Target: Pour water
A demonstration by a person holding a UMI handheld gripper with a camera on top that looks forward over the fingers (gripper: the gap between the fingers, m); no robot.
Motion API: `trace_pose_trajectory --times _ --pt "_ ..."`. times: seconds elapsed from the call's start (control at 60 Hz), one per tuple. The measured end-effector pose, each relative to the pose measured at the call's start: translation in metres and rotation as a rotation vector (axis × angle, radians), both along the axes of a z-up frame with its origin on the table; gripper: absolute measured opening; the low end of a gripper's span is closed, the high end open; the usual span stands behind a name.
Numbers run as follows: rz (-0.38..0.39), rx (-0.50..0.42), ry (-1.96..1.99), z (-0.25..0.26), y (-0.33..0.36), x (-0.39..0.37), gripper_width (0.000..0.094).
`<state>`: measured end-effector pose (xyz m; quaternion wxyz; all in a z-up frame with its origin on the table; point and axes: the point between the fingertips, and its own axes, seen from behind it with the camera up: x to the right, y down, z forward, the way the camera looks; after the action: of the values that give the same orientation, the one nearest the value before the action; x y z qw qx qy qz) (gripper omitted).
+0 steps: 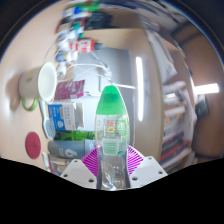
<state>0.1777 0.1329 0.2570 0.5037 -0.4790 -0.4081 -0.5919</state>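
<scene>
Now | tall clear plastic bottle with green top [111,130] upright at 6 o'clock, clamped between gripper [112,167] pads, both magenta pads [92,163] pressing its base | green-and-white carton [66,118] at 9 o'clock | white mug [37,87] at 10 o'clock | round pink object [34,143] at 8 o'clock

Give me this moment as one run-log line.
task: pour water | tool: shut on bottle | bottle: clear, green cap, held between the pads | mug: pale, beyond and left | pour: not visible
</scene>
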Motion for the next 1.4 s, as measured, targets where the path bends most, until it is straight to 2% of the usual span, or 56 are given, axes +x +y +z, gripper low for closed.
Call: trace_pose_trajectory --times 0.133,0.267,0.45,0.817,0.917,1.05,1.1,1.167,1.25,1.4 --pt "0.007 -0.08 -0.404 -0.018 0.037 -0.022 0.032" --pt "0.052 -0.085 -0.73 -0.033 0.059 -0.049 0.0319" --pt "0.06 -0.104 -0.842 -0.039 0.066 -0.062 0.0322" --pt "0.069 -0.123 -0.746 -0.047 0.06 -0.059 0.0321" --pt "0.086 -0.088 -0.489 -0.036 0.054 -0.052 0.0322" --pt "0.115 -0.036 0.161 -0.038 0.044 -0.025 0.0324" --pt "0.121 -0.063 0.422 -0.049 0.046 -0.017 0.0324" --pt "0.172 -0.101 0.792 -0.075 0.046 -0.021 0.0323" --pt "0.243 -0.086 1.171 -0.087 0.046 -0.016 0.0325" --pt "0.206 -0.045 1.568 -0.12 0.052 0.011 0.0325"
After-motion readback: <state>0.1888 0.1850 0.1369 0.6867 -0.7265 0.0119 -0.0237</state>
